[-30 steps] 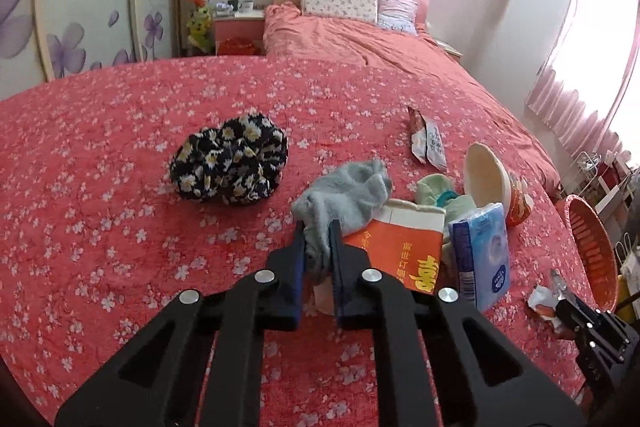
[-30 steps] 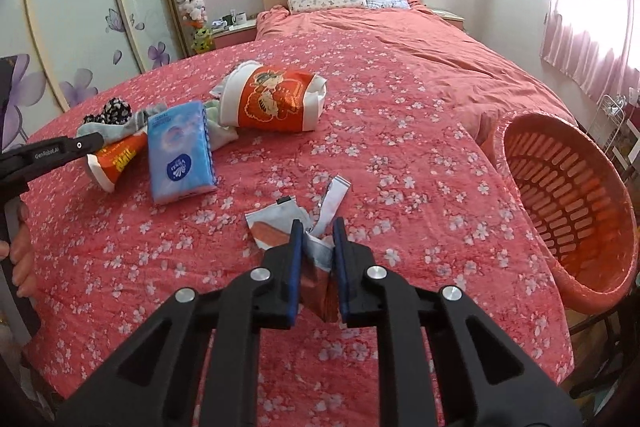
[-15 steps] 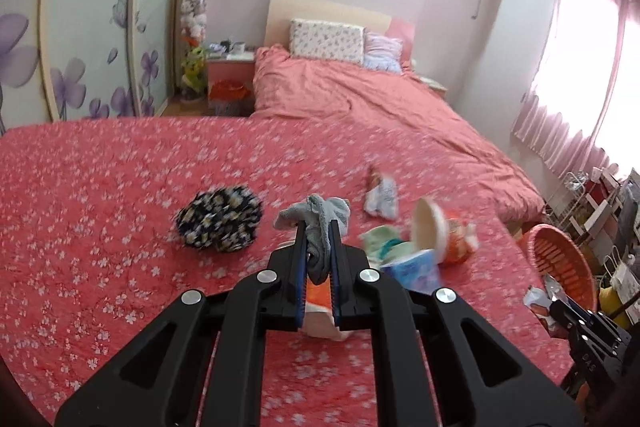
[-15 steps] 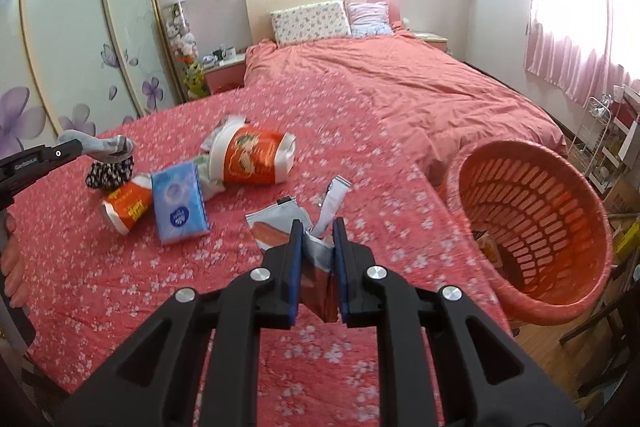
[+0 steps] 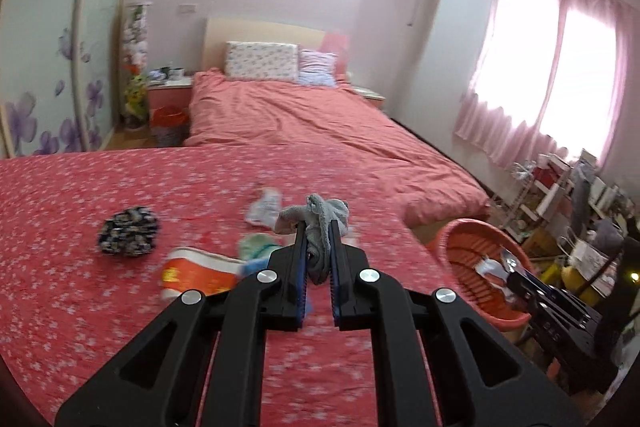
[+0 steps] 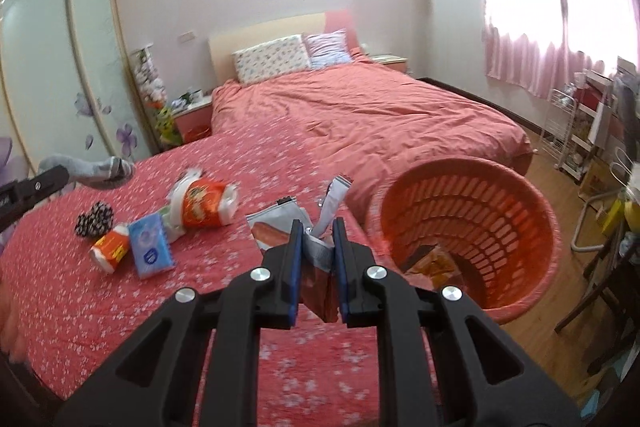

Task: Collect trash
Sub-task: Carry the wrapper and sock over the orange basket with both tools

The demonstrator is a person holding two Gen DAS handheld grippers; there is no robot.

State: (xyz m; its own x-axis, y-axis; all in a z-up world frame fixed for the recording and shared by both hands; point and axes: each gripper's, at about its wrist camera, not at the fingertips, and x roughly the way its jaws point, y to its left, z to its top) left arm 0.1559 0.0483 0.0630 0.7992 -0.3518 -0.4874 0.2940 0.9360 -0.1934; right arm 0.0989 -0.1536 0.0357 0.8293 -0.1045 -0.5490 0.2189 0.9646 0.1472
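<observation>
Trash for collection is split between two handheld tongs and a red floral bedspread [image 6: 120, 307]. A crumpled silver snack wrapper with a sausage picture [image 6: 316, 247] is pinched between the pressed-in fingers of the right gripper [image 6: 315, 239], held up off the bed and just left of an orange slotted plastic laundry basket [image 6: 520, 223]. That position suggests it is being carried toward the basket, which stands on the wooden floor against the bed's edge and already holds a few wrappers at its bottom.

A limp grey sock [image 5: 318, 223] is clamped in the left gripper [image 5: 318, 239], its fingers pressed together on the fabric so the toe and cuff flop over the tips. It is lifted clear of the bed; whether it counts as trash or is merely being moved aside cannot be told.

Lying on the bedspread are an orange-and-white instant noodle cup on its side [image 6: 202, 203], a blue soft tissue pack [image 6: 150, 245], a small orange-and-white paper cup with yellow lettering [image 6: 110, 247], and a black-and-white floral fabric bundle [image 6: 94, 219], with some pale cloth under the noodle cup.

Nothing stands between the wrapper and the basket's open mouth. Beyond, a second bed with an orange-pink duvet [image 6: 360, 107], pillows, a sliding wardrobe and pink curtains fill the room.
</observation>
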